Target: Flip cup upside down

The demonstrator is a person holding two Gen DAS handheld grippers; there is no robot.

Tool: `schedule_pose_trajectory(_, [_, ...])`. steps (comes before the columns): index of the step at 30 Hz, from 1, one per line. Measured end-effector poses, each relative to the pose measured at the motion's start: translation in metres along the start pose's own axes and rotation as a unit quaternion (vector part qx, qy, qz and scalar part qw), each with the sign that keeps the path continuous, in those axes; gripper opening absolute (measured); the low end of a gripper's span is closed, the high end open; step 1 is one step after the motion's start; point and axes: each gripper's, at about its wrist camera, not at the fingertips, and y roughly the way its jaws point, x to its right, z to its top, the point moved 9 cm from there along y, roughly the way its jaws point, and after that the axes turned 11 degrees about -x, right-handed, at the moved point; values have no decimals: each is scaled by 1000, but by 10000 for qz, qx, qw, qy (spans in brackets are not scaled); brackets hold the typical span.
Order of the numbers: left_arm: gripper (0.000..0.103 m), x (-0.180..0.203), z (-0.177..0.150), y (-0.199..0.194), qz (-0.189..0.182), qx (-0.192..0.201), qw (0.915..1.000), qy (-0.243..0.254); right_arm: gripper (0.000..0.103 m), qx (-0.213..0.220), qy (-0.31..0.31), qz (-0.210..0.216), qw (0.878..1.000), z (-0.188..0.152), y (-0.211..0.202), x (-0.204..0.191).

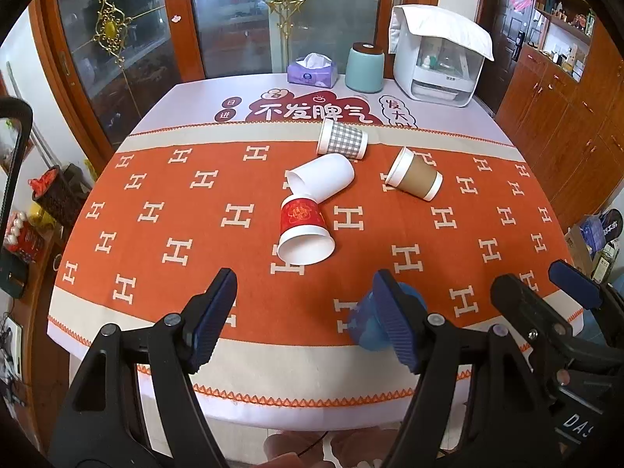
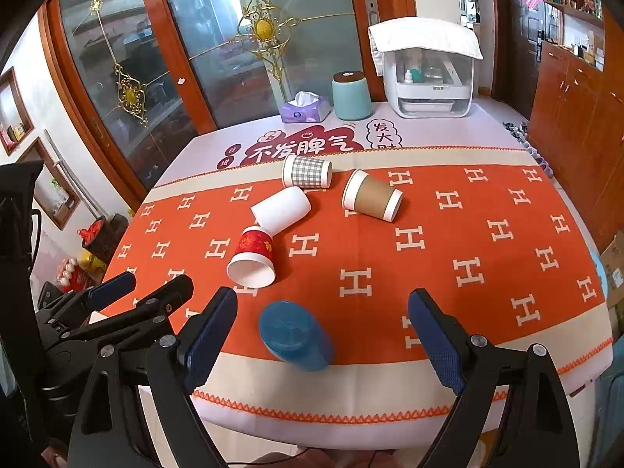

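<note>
A blue cup point(image 2: 294, 335) stands upside down near the table's front edge, its flat base up; in the left wrist view point(image 1: 368, 325) my right finger partly hides it. Four paper cups lie on their sides farther back: red point(image 1: 304, 230) point(image 2: 253, 255), white point(image 1: 321, 177) point(image 2: 282, 208), checked point(image 1: 343, 140) point(image 2: 308, 171) and brown point(image 1: 415, 177) point(image 2: 372, 195). My left gripper point(image 1: 306, 319) is open and empty above the front edge. My right gripper point(image 2: 325, 345) is open and empty, its fingers either side of the blue cup, short of it.
An orange patterned cloth point(image 1: 195, 210) covers the table. At the back stand a tissue box point(image 1: 312, 72), a teal canister point(image 1: 364, 68) and a white appliance point(image 1: 438, 66). Glass doors stand behind, wooden cabinets point(image 1: 553, 124) to the right, clutter on the floor to the left.
</note>
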Motion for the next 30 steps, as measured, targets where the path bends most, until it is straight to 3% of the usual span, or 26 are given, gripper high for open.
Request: schedule_pose_trajectory(30, [70,-2,-10,5,0,-123,9999,-26,90,-109,-29,18,9999,-10,8,3])
